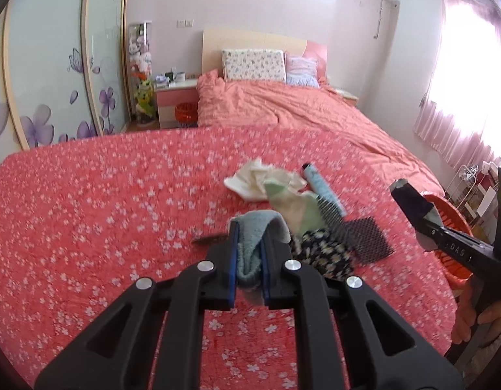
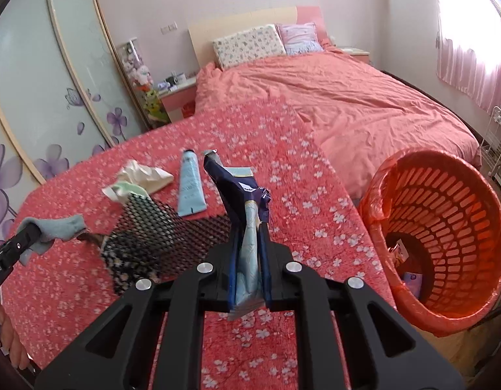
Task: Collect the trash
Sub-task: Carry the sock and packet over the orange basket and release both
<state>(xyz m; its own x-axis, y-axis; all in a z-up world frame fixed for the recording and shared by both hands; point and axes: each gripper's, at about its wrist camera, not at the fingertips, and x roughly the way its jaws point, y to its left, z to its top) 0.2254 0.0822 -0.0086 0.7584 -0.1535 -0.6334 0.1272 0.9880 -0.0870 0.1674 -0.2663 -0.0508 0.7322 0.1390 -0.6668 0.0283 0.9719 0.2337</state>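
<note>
Clamped between the right gripper (image 2: 248,253), a dark blue wrapper (image 2: 237,188) stands upright; the orange basket (image 2: 445,227) lies just right of it (nearer this hand). The left gripper (image 1: 248,253) pinches a light blue cloth (image 1: 253,237) above the table (image 1: 87,211).

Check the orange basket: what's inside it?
Orange basket, liner over its rim: a purple-labelled packet and another small wrapper at the bottom. The near wall hides the rest of the floor.
</note>
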